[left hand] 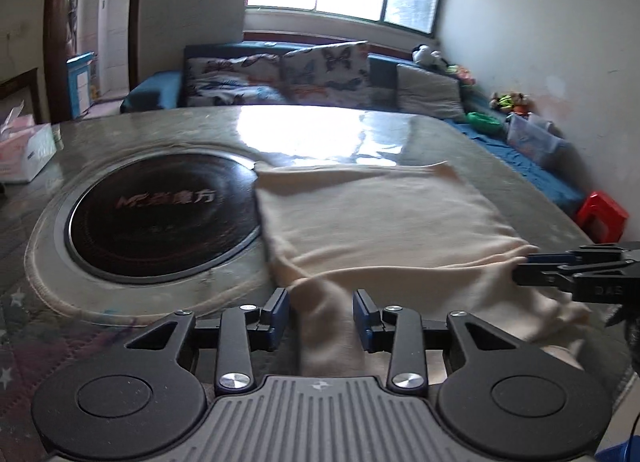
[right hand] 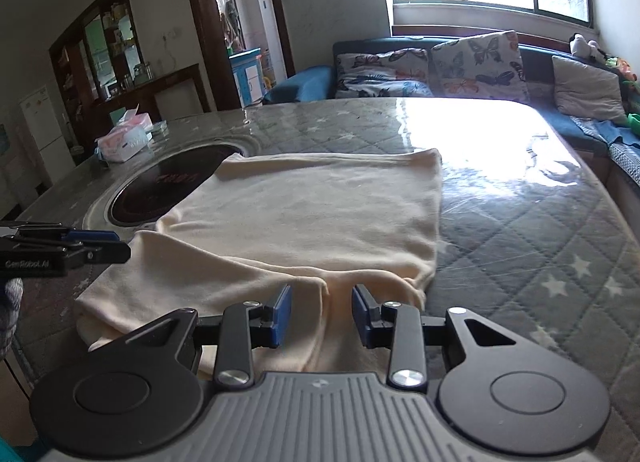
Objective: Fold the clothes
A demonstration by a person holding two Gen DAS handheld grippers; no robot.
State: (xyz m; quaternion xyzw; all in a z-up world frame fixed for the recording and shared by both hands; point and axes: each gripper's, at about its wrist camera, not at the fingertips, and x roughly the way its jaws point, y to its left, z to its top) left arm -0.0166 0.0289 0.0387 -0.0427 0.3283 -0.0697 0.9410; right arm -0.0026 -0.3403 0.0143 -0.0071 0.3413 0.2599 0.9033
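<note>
I judged the job about half done: the cream shirt (right hand: 304, 214) lay folded once in the middle of the frame on the counter (right hand: 540, 230), and my left gripper (left hand: 321, 316) and right gripper (right hand: 321, 314) had jaws apart around its near edge.

Far half of the surface (right hand: 500, 182) past the cream garment (right hand: 320, 214) is open, glossy plastic cover, nothing standing on it; room to pass there and along the right side, over the star-quilted strip (right hand: 560, 274). Left side is tighter: the round black hotplate (left hand: 160, 218) sits flush in the surface, and the garment's left edge overlaps its rim. Tissue box (right hand: 124, 142) stands beyond it at the far-left edge. Near edge is crowded: both tools sit over the garment's near hem, left hand-held gripper (left hand: 321, 316) and right hand-held gripper (right hand: 321, 314) side by side, close. Sofa cushions (right hand: 476, 62) lie behind the surface, well apart.
</note>
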